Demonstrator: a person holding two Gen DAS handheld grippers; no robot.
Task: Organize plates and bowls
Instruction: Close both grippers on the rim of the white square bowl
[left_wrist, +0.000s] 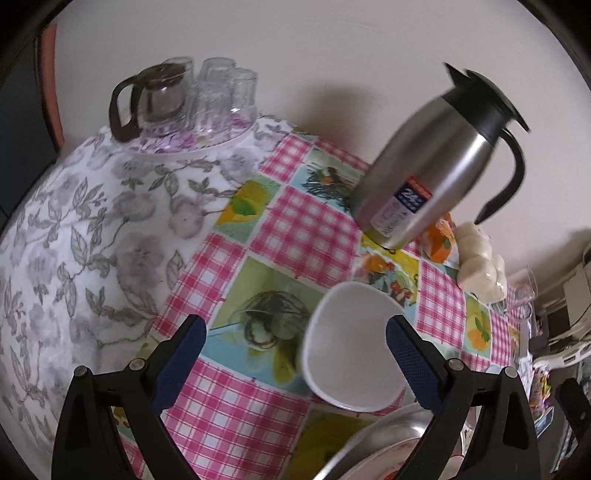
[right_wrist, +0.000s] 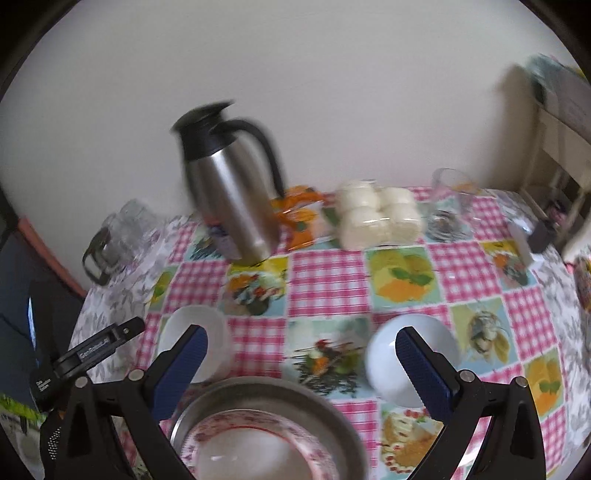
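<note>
1. Far left, at the wall: a clear glass coffee pot with a dark handle (left_wrist: 147, 99) and upturned clear drinking glasses (left_wrist: 225, 96) stand together on the grey floral cloth (left_wrist: 74, 229).
2. Left gripper (left_wrist: 295, 347): blue-padded fingers (left_wrist: 181, 358) spread wide, holding nothing. It hangs over the counter with the pink checked fruit-print cloth (left_wrist: 306, 225).
3. A white rounded-square bowl (left_wrist: 354, 347) sits on the counter between those fingers, closer to the right one; whether it touches is unclear.
4. Near edge, centre: a round grey metal tray (right_wrist: 266, 395) carries a white plate with a red floral rim (right_wrist: 258, 443).
5. Behind, by the wall: a stainless steel jug with a black lid and handle (right_wrist: 229, 199), blurred.
6. Just right of it, an orange packet (right_wrist: 299, 218), then a clear pack of white buns (right_wrist: 376, 218).
7. Right gripper (right_wrist: 299, 354): fingers (right_wrist: 424, 369) wide apart, empty, above the tray.
8. A white round bowl (right_wrist: 395, 354) rests on the counter partly behind the right finger, right of the tray.
</note>
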